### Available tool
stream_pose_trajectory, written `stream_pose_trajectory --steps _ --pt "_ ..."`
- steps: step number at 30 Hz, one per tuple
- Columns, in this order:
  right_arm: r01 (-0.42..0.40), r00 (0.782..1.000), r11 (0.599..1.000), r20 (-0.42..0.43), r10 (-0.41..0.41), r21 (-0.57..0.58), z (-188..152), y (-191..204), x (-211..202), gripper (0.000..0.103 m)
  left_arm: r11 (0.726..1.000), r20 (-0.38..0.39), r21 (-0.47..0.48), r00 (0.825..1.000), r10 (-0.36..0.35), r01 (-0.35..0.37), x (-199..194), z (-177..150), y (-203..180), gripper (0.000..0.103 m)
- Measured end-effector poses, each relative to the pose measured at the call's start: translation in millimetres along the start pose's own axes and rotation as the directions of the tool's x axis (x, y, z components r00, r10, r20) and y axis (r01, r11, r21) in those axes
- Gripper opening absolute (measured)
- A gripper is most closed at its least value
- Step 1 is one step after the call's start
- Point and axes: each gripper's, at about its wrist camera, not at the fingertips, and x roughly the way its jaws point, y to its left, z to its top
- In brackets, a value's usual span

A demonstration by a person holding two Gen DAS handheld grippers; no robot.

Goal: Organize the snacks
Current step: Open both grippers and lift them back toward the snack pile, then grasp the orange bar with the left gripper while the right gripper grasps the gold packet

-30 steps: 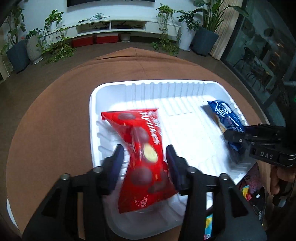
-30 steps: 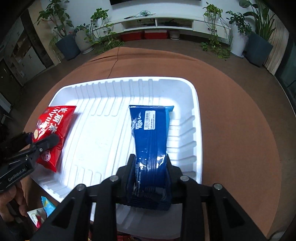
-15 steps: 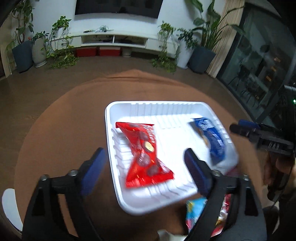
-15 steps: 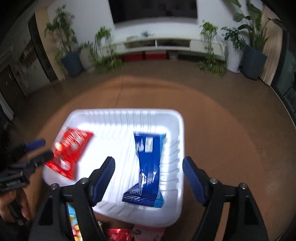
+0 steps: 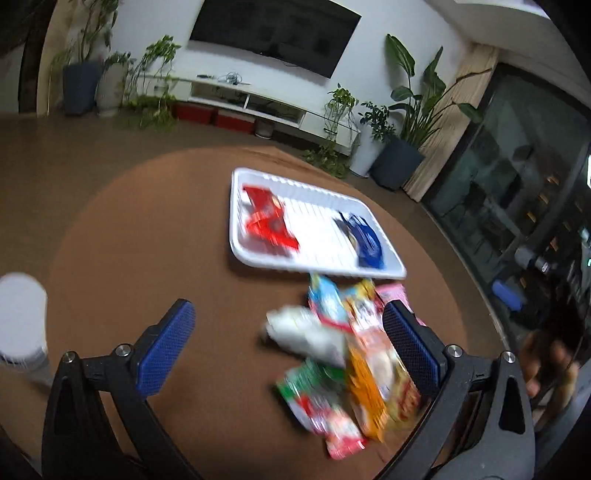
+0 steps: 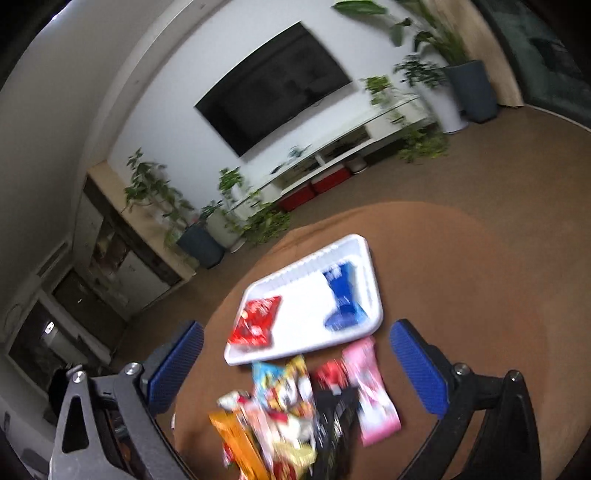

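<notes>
White wall with dark TV [image 5: 275, 35], low console [image 5: 258, 105], potted plants [image 5: 402, 110], perhaps carpet.

Motion blur across both wrist views. Print on the red packet [image 5: 269, 223] and blue packet [image 5: 363, 239] in the white tray [image 5: 236, 206] unreadable. Loose snack pile [image 5: 345, 363] smeared; individual wrappers overlap, labels illegible. Same pile runs off the bottom edge in the right wrist view. White object [image 5: 22, 317] cut by left edge, identity unclear. Person's hand [image 5: 546, 365] dim, partly hidden at right.
</notes>
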Motion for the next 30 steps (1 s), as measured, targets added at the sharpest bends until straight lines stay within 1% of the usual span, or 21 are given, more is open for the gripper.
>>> stream_pose_trajectory --steps 2,4,6,8,10,11,12,13,14,16,17,20,21,22,25,28,30 --pt "0.043 0.999 0.999 -0.004 -0.043 -0.031 -27.4 3.4 -12.6 0.101 1.0 -0.018 0.031 1.0 -0.004 0.005 -4.2 -21.5 -12.1 0.103" --pt "0.073 0.997 0.996 -0.032 -0.074 -0.052 -46.7 4.7 -15.8 0.094 0.998 -0.032 0.05 0.999 -0.023 0.024 -4.1 -38.5 -24.0 0.103" --pt "0.089 0.995 0.994 -0.047 -0.092 -0.06 -57.2 4.2 -17.6 0.085 0.997 -0.056 0.069 0.998 -0.031 0.035 4.3 -50.5 -39.1 0.102" --pt "0.092 0.994 0.994 -0.06 -0.095 -0.059 -66.6 2.7 -19.5 0.081 0.994 -0.08 0.092 0.996 -0.044 0.051 13.8 -58.6 -53.8 0.102" --pt "0.094 0.992 0.993 -0.073 -0.1 -0.076 -71.1 4.4 -17.4 0.079 0.993 -0.087 0.105 0.995 -0.052 0.061 21.6 -61.4 -62.6 0.102" --pt "0.098 0.992 0.992 -0.074 -0.104 -0.083 -73.9 3.4 -18.2 0.077 0.992 -0.091 0.111 0.994 -0.056 0.066 25.2 -63.2 -66.9 0.101" --pt "0.1 0.991 0.991 -0.076 -0.106 -0.088 -75.5 3.7 -18.2 0.074 0.991 -0.096 0.115 0.994 -0.06 0.071 27.4 -64.3 -69.9 0.097" --pt "0.098 0.991 0.991 -0.078 -0.105 -0.088 -77.8 3.6 -18.3 0.074 0.991 -0.106 0.114 0.992 -0.064 0.076 30.5 -64.9 -73.0 0.09" --pt "0.098 0.991 0.991 -0.079 -0.105 -0.087 -78.5 3.9 -17.7 0.072 0.99 -0.113 0.111 0.991 -0.07 0.082 30.1 -64.1 -73.8 0.086" --pt "0.093 0.991 0.992 -0.09 -0.101 -0.087 -82.8 4.0 -17.4 0.071 0.99 -0.133 0.11 0.988 -0.076 0.091 36.6 -60.1 -76.2 0.072" --pt "0.09 0.99 0.992 -0.097 -0.099 -0.088 -84.1 4.4 -16.1 0.069 0.989 -0.145 0.111 0.986 -0.078 0.094 38.4 -59.8 -76.9 0.07" --pt "0.088 0.989 0.991 -0.107 -0.098 -0.099 -88.0 5.8 -15.6 0.067 0.989 -0.175 0.105 0.981 -0.08 0.1 49.2 -61.8 -80.1 0.068" --pt "0.088 0.989 0.991 -0.106 -0.099 -0.102 -88.3 6.9 -15.6 0.067 0.989 -0.181 0.102 0.98 -0.084 0.104 49.5 -60.6 -78.6 0.064" --pt "0.088 0.99 0.991 -0.104 -0.099 -0.106 -88.4 7.2 -16.0 0.067 0.989 -0.191 0.101 0.978 -0.083 0.104 53.5 -61.2 -79.4 0.062" --pt "0.086 0.989 0.99 -0.107 -0.099 -0.112 -88.5 8.5 -15.5 0.067 0.992 -0.213 0.094 0.975 -0.067 0.089 58.3 -60.7 -76.9 0.062" --pt "0.082 0.989 0.99 -0.113 -0.094 -0.112 -89.3 9.7 -14.8 0.067 0.994 -0.219 0.087 0.974 -0.05 0.07 59.1 -61.7 -72.7 0.062" --pt "0.082 0.989 0.99 -0.115 -0.095 -0.113 -89.1 10.1 -13.7 0.067 0.994 -0.223 0.078 0.973 -0.055 0.074 61.0 -62.5 -70.5 0.062"
